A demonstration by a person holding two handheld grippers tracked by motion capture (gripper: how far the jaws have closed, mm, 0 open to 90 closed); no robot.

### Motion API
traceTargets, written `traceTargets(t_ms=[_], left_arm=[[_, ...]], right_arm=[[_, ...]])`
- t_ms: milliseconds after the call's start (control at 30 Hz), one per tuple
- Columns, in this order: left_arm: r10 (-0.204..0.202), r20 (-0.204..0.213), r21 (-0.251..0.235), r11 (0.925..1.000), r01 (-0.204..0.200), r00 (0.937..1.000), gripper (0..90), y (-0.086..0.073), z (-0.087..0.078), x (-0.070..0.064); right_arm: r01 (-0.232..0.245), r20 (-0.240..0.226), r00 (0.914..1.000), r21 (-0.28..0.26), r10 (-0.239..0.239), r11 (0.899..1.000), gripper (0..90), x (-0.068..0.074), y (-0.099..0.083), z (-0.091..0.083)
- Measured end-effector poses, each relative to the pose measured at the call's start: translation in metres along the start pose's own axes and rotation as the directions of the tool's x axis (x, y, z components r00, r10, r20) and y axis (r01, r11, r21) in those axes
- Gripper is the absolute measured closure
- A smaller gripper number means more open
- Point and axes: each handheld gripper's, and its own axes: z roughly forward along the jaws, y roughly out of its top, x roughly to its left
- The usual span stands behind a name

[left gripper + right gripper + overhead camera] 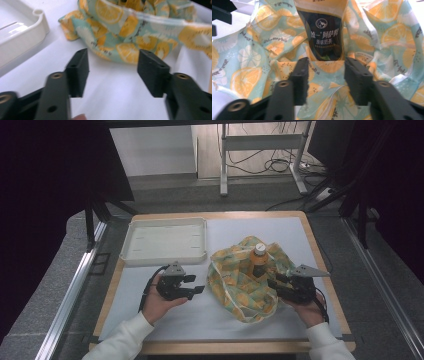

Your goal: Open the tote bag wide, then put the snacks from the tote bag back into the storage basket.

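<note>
A cloth bag (245,280) printed with orange slices on pale green lies crumpled on the white mat, right of centre. A brown drink bottle (259,261) with a white cap stands upright inside it. In the right gripper view the bottle's dark label (324,32) sits just beyond the open jaws, with bag cloth (262,62) under and around them. My right gripper (276,283) is open at the bag's right edge. My left gripper (196,285) is open over bare mat, just left of the bag (130,32), with nothing between its jaws.
A white plastic tray (165,240) sits at the back left of the table, its corner (30,27) near my left gripper. Bare white mat (200,320) lies in front of the bag. A metal stand and cables are on the floor behind the table.
</note>
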Motion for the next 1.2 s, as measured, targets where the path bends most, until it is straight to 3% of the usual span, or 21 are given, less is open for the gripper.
traceTargets(t_ms=[167,400,1200], left_arm=[[-0.005,-0.019,0.008,1.0,0.005,0.9998,34.4,-0.008,-0.005,0.001],[-0.012,-0.029,-0.006,0.9999,0.012,0.9995,30.6,-0.012,-0.011,0.002],[0.005,-0.026,0.01,0.9999,-0.005,0.9997,30.1,-0.015,-0.007,0.002]], right_arm=[[0.01,0.01,0.9999,-0.022,-0.009,1.0,39.3,0.001,0.001,-0.001],[0.023,0.011,0.9997,-0.022,-0.023,0.999,33.4,0.003,0.002,-0.002],[0.069,0.021,0.9975,-0.051,-0.068,0.996,30.5,0.013,0.021,0.009]])
